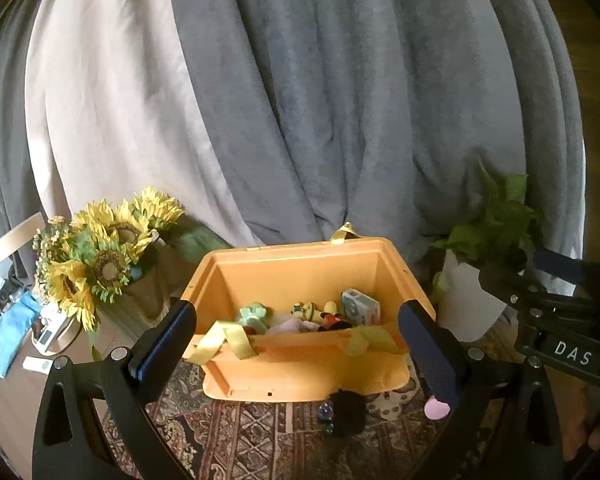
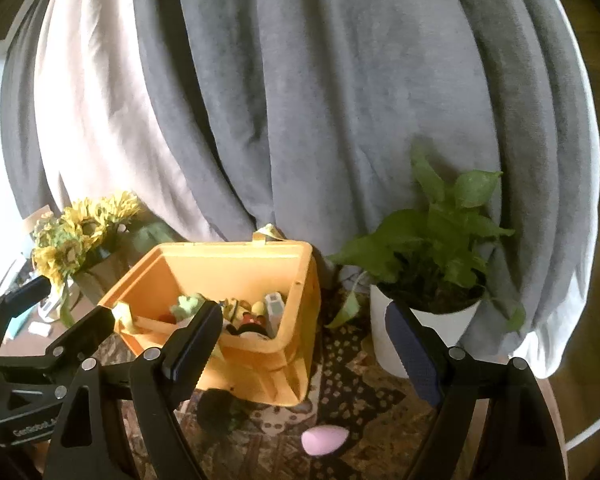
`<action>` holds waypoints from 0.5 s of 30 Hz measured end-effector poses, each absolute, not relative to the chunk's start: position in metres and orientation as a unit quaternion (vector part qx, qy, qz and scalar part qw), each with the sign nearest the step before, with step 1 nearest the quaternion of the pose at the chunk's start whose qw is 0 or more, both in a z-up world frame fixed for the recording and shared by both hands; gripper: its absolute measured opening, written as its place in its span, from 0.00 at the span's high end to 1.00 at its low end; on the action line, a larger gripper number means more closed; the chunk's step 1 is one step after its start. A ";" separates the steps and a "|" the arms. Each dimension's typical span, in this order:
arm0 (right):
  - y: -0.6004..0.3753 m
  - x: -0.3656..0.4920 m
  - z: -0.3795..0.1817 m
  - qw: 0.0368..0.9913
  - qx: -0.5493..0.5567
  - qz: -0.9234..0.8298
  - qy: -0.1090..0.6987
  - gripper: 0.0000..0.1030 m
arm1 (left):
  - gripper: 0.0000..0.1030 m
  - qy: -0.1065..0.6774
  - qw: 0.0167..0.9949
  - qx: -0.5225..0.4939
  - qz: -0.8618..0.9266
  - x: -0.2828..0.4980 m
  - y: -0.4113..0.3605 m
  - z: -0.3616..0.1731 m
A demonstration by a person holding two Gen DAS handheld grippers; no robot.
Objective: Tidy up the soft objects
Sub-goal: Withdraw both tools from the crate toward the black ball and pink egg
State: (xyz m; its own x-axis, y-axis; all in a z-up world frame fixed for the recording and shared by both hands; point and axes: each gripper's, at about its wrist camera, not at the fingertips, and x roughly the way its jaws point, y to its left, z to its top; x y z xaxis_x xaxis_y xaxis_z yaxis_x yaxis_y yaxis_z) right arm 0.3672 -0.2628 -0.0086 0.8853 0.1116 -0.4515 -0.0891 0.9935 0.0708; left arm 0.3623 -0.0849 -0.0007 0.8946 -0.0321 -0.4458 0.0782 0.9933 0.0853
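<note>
Orange bin (image 1: 300, 376) sits between sunflowers (image 1: 108, 256) and potted plant (image 2: 432, 248); both grippers' fingers (image 1: 160, 348) apart, empty.

"DAS" on the right gripper (image 1: 572, 354) — "GenRobot" on the left gripper (image 2: 34, 432).

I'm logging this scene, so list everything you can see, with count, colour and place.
Box: one, orange, open, on rug, centre.
Toys: several, mixed colours, inside box.
Ribbons: yellow, on box rim; count unclear.
Egg: one, pink, on rug before box.
Dark object: one, black, on rug at box front.
Sunflowers: bunch, yellow, left of box.
Plant: one, green, white pot, right of box.
Curtain: grey, behind.
Rug: patterned, underneath.
Left gripper: black, open, empty.
Right gripper: black, open, empty.
</note>
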 end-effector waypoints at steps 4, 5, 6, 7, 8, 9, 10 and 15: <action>-0.270 0.356 -0.014 0.972 0.020 0.043 0.232 0.18 | 0.00 0.224 0.972 0.058 -0.030 0.352 -0.090 -0.006; -0.272 0.354 -0.016 0.971 0.022 0.044 0.233 0.18 | 0.00 0.224 0.972 0.057 -0.032 0.349 -0.091 -0.008; -0.273 0.353 -0.018 0.971 0.024 0.044 0.233 0.18 | 0.00 0.224 0.972 0.055 -0.035 0.348 -0.091 -0.010; -0.275 0.351 -0.021 0.970 0.024 0.042 0.236 0.18 | 0.00 0.223 0.973 0.053 -0.038 0.345 -0.092 -0.012; -0.276 0.351 -0.022 0.970 0.025 0.042 0.239 0.18 | 0.00 0.224 0.972 0.052 -0.038 0.344 -0.092 -0.014; -0.278 0.350 -0.025 0.969 0.027 0.042 0.242 0.18 | 0.00 0.225 0.972 0.054 -0.039 0.342 -0.093 -0.017; -0.279 0.349 -0.027 0.968 0.029 0.042 0.245 0.18 | 0.00 0.224 0.972 0.055 -0.039 0.341 -0.094 -0.019; -0.282 0.348 -0.045 0.961 0.036 0.044 0.270 0.18 | 0.00 0.230 0.970 0.056 -0.044 0.336 -0.097 -0.031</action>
State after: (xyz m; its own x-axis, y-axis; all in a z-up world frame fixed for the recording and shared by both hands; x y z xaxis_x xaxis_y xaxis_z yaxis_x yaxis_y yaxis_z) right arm 0.3482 -0.2822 -0.0448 0.8501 0.1050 -0.5160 -0.0659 0.9934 0.0937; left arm 0.3358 -0.0967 -0.0309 0.8900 -0.0590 -0.4522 0.1107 0.9899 0.0887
